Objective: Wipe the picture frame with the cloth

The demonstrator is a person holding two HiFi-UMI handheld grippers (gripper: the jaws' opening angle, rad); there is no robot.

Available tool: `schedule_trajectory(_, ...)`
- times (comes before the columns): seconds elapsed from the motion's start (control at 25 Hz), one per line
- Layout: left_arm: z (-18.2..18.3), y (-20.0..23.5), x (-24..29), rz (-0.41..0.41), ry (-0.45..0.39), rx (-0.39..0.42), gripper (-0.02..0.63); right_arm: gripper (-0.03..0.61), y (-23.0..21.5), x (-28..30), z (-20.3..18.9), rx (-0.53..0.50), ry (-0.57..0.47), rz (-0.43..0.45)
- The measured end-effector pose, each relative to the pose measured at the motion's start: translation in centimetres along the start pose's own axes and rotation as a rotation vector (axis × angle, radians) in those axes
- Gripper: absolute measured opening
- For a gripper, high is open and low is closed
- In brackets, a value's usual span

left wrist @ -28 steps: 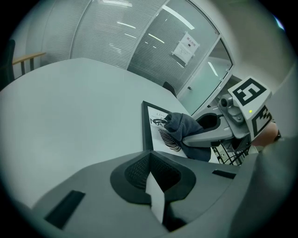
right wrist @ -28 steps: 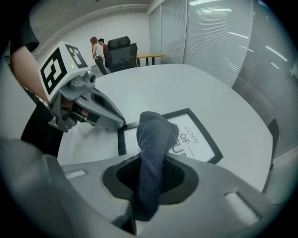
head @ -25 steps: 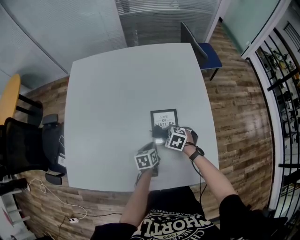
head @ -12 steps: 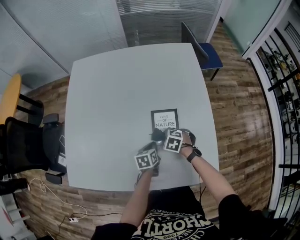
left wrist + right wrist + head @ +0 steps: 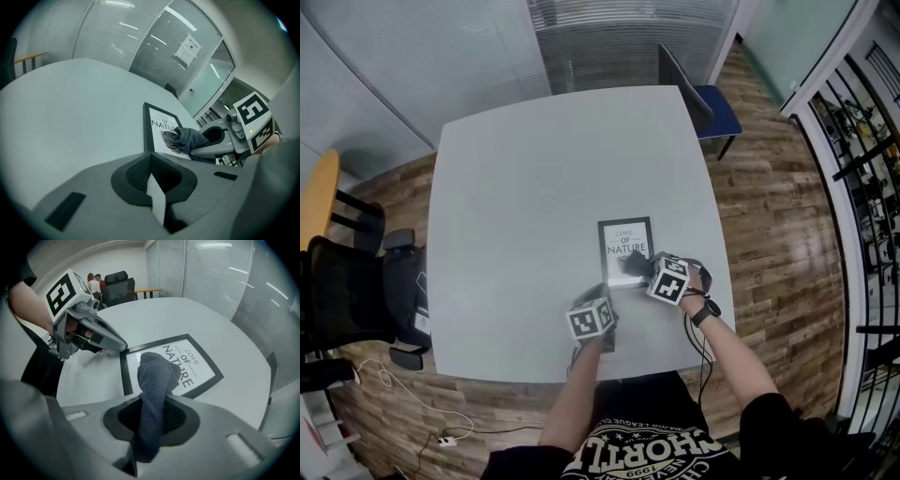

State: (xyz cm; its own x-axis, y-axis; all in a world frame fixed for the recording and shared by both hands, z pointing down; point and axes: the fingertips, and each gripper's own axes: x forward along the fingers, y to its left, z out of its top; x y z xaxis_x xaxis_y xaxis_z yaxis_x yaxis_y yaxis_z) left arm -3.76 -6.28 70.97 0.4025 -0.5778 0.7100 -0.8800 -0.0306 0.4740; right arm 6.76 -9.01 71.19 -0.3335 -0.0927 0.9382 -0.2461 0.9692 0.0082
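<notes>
Soft grey cloth, limp and pinched by a bunched fold in the right gripper, rests on the stiff picture frame's near edge, the left gripper pressed together at its corner.

The cloth lies on the picture frame, flat on the table.

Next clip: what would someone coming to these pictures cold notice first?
A black picture frame printed "NATURE" lies flat on the pale grey table, toward its near right side. The right gripper is shut on a dark grey cloth whose bunched end rests on the frame's near part. The left gripper, jaws together, points its tip at the frame's near left corner.
</notes>
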Motion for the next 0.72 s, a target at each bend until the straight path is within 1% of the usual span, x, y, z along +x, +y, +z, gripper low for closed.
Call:
schedule_trajectory(0.16,0.0,-0.2,0.1,-0.003,0.001,-0.007,-0.005,0.074,0.0,-0.2,0.1,-0.003,0.000,0.008)
schedule_trajectory(0.24,0.0,-0.3,0.1,-0.008,0.002,-0.008,-0.003,0.072,0.2,-0.3,0.3,0.007,-0.006,0.034)
schedule_trajectory(0.32,0.0,0.0,0.0,-0.016,0.004,-0.014,-0.005,0.072,0.7,-0.4,1.6,-0.001,-0.030,0.067)
schedule_trajectory(0.48,0.1,0.1,0.0,-0.041,0.009,-0.043,-0.005,0.072,2.3,-0.4,5.6,-0.048,-0.087,0.107)
schedule_trajectory(0.6,-0.1,0.0,0.0,-0.058,0.011,-0.067,-0.005,0.072,3.9,0.6,7.3,-0.092,-0.078,0.144)
schedule_trajectory(0.72,0.0,0.1,0.1,-0.066,0.005,-0.082,-0.005,0.072,5.1,2.0,7.8,-0.072,-0.058,0.164)
